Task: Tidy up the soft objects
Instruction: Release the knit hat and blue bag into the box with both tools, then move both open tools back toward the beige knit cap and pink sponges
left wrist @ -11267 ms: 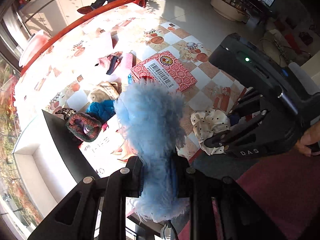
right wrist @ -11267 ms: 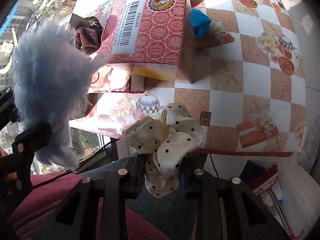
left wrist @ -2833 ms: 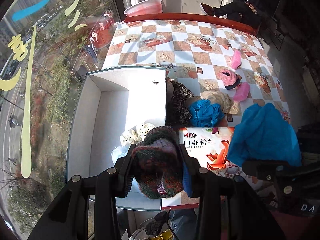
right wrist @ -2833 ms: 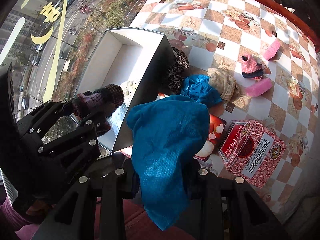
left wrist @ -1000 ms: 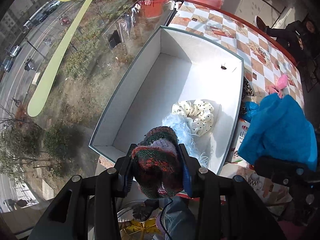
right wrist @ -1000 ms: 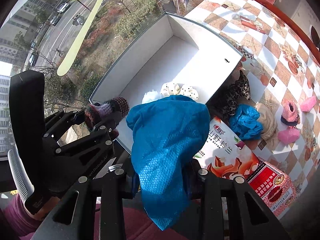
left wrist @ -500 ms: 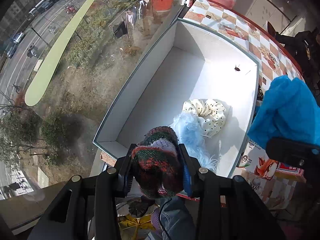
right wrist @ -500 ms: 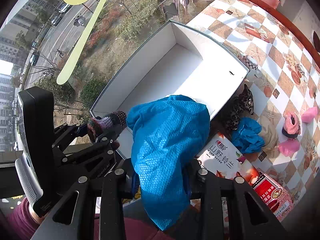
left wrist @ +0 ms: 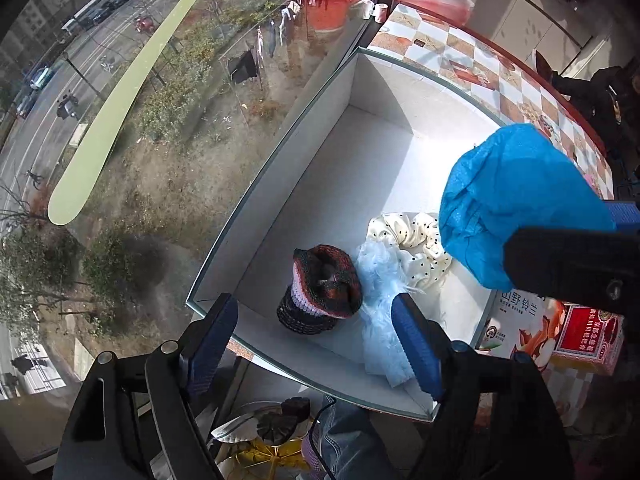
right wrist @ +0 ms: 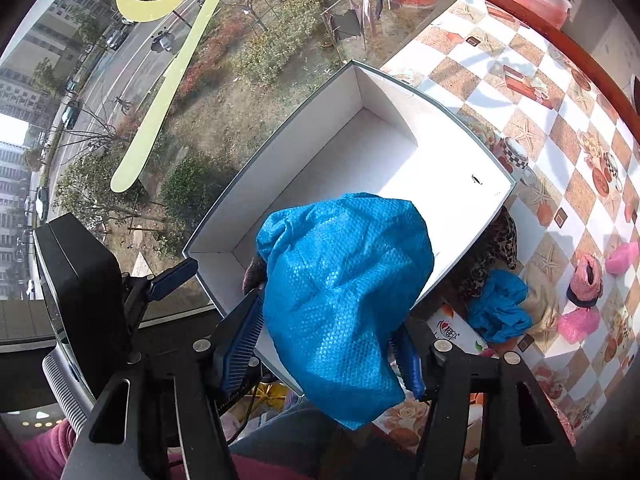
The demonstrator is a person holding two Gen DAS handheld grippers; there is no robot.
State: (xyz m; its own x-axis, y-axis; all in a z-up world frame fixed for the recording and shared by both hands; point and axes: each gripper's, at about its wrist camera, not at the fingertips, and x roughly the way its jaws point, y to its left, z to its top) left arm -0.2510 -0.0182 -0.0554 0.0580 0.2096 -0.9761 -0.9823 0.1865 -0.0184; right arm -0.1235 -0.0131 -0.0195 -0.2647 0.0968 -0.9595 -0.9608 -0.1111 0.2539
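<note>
I am over the white open-topped cardboard box (left wrist: 400,152) at the window edge of the checked table (right wrist: 560,128), letting both loads go at once. My left gripper (left wrist: 316,330) has its jaws opening with nothing between them; the dark red-and-black knitted cuff (left wrist: 322,290) lies on the box floor just beyond the blue pads, touching the pale blue fluffy scrunchie (left wrist: 380,292), which lies against the cream polka-dot scrunchie (left wrist: 412,244). My right gripper (right wrist: 332,344) is opening too, but the crumpled bright blue textured cloth (right wrist: 344,280) sits between its fingers, draped against the right pad, and I cannot tell whether it has dropped free. It hangs over the near corner of the box, part of it outside the rim, so I judge it best to keep that hand above the floor's bare stretch and let the cloth slide off. A snag on the ribbed pad could drag it out. More soft pieces wait on the table beside the box.
</note>
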